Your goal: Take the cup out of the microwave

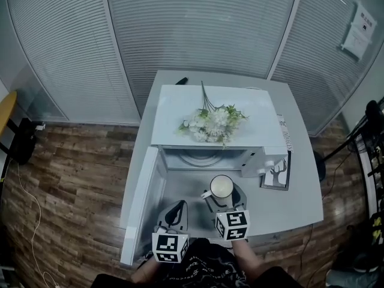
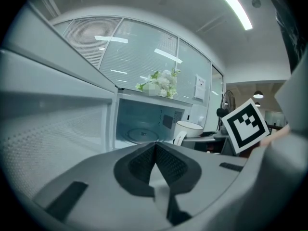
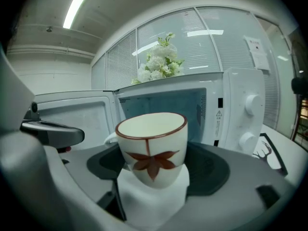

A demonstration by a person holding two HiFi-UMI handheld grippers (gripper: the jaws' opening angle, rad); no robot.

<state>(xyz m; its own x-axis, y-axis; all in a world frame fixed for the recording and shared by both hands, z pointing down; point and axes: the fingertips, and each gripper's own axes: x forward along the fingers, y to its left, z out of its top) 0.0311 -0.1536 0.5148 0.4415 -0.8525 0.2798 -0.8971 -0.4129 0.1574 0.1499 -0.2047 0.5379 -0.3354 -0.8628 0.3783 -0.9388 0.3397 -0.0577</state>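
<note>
White cup [image 3: 152, 146] with red rim and seemingly a leaf motif, clamped in right hand-held gripper [image 3: 153, 172]

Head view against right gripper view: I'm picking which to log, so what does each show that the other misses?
Only the head view shows the wooden floor and the turntable. Only the right gripper view shows the red leaf on the cup and the ceiling light. Both show the cup, the open microwave and the flowers.

Office, blind-covered glass partition walls [image 1: 198, 29], posted notices [image 1: 359, 33] (paper sheets), ceiling strip light [image 3: 77, 5]
</note>
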